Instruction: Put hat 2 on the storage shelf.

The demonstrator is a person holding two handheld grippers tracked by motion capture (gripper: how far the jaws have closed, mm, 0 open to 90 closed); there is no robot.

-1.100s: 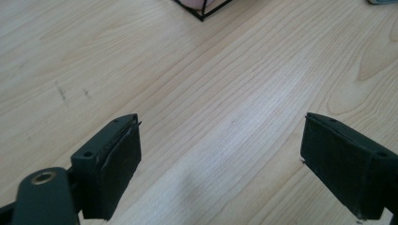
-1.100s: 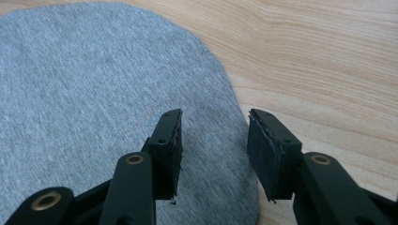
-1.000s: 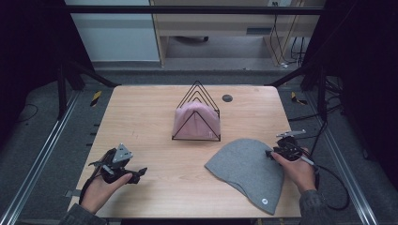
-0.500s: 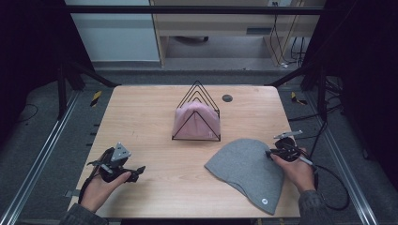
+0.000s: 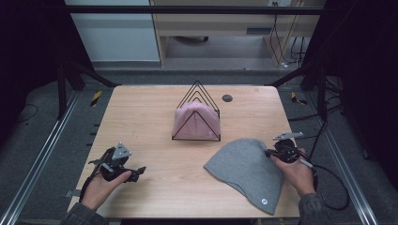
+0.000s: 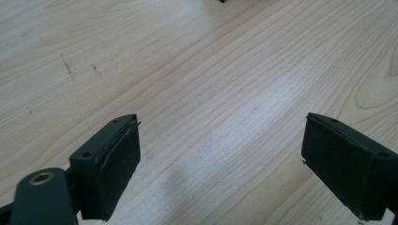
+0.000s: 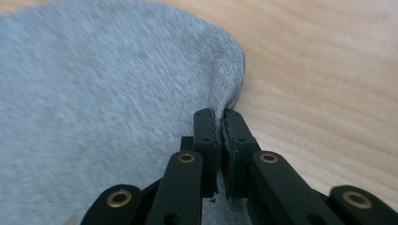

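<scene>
Right gripper (image 7: 220, 123) pinches the edge of a gray beanie (image 5: 248, 171) on the wooden table (image 5: 141, 117).

The beanie lies flat at the table's front right, its rim squeezed between the closed jaws. The left gripper (image 6: 220, 159) rests far off at the front left, jaws wide apart over bare wood. Behind the beanie stands a black wire rack (image 5: 199, 96) with a pink hat (image 5: 192, 119) in it. A small dark disc (image 5: 227, 98) sits near the back edge.

- Left gripper (image 5: 133, 174): black, grey three-cornered plate on top, flat rubbery pads lining the inner jaw faces, small screw holes at the tips
- Right gripper (image 7: 220, 123): black linkage bars behind the jaws, brass rivets at the pivots, black cable trailing back
- Mottled grey-green sleeves at both wrists
</scene>
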